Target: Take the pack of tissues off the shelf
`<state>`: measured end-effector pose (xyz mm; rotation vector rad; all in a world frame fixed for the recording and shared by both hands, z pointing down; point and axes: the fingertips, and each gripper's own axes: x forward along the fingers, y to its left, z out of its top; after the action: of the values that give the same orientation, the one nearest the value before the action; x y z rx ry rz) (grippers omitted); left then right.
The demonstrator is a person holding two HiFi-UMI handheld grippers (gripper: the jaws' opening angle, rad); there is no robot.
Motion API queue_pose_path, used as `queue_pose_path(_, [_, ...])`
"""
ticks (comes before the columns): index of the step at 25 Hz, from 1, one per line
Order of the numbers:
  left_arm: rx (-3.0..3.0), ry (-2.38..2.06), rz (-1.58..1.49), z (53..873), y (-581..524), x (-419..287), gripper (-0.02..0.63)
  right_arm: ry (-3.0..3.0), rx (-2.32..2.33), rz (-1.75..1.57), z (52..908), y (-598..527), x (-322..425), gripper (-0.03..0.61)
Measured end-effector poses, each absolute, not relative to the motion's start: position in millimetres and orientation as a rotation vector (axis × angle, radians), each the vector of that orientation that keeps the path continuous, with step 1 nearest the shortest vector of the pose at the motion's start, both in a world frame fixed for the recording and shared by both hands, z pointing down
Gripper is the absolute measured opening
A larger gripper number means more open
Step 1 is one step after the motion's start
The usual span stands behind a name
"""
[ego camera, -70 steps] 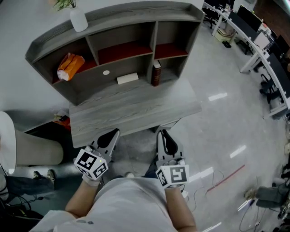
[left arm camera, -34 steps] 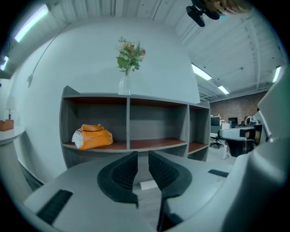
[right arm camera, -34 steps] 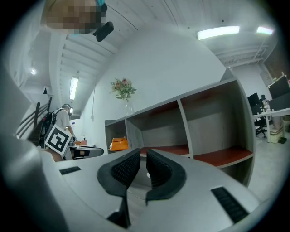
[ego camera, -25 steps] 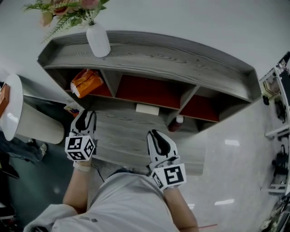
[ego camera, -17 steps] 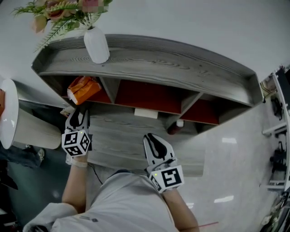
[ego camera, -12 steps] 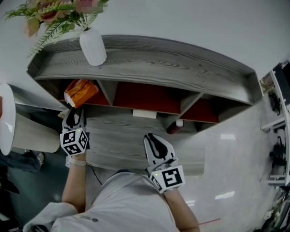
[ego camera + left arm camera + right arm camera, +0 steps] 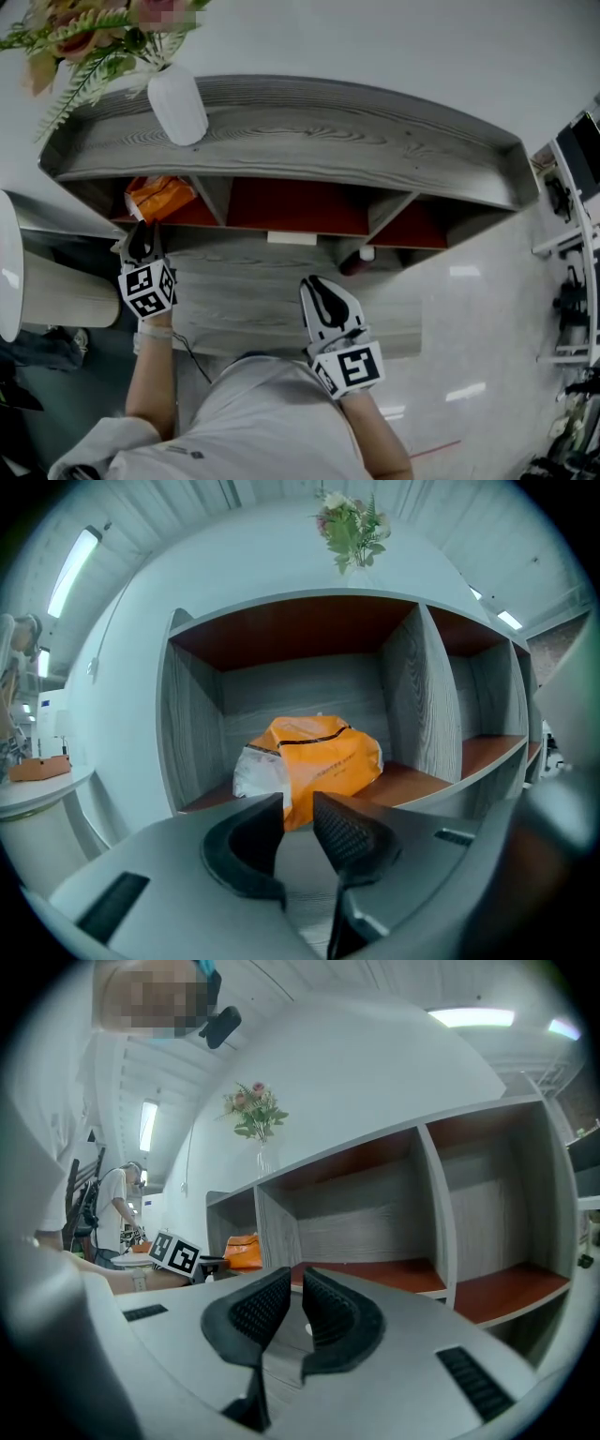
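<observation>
The orange and white pack of tissues (image 7: 157,197) (image 7: 314,766) lies in the leftmost compartment of the grey wooden shelf (image 7: 309,122), on its red floor. My left gripper (image 7: 142,246) (image 7: 298,808) points at the pack from just in front of that compartment. Its jaws have just been closing but stand open, with nothing between them; the pack is a little beyond the tips. My right gripper (image 7: 323,295) (image 7: 295,1293) hovers over the desk top (image 7: 253,300) near its front edge, jaws shut and empty.
A white vase (image 7: 178,103) with flowers stands on the shelf top, above the pack. A small white box (image 7: 292,238) and a dark bottle (image 7: 354,262) sit under the middle and right compartments. A round white table (image 7: 9,272) is at the left.
My left gripper has moved forward and leftward up to the mouth of the left compartment. The right gripper has barely shifted. The head view has tilted so the shelf top hides more of the pack.
</observation>
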<state>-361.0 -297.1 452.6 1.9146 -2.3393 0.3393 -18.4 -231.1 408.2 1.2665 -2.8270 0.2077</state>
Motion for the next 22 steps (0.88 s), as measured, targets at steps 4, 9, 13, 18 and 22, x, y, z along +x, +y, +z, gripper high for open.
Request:
queue_pose_path(4, [1.930, -2.326, 0.373, 456, -302, -361, 0.054, -2.816, 1.267, 0.216, 412, -229, -20, 0.049])
queue_pose_path(9, [1.942, -2.313, 0.376, 455, -304, -360, 0.032, -2.811, 1.285, 0.216, 411, -227, -17, 0.049])
queue_pose_path(13, [1.963, -2.288, 0.353, 453, -299, -354, 0.025, -2.816, 1.291, 0.218, 410, -224, -14, 0.049])
queue_pose_path(18, [1.961, -2.291, 0.379, 450, -283, -347, 0.023, -2.830, 1.268, 0.231, 410, -217, -11, 0.049])
queue_pose_path(22, [1.940, -2.304, 0.393, 449, -260, -342, 0.023, -2.855, 1.234, 0.243, 409, -209, -10, 0.049])
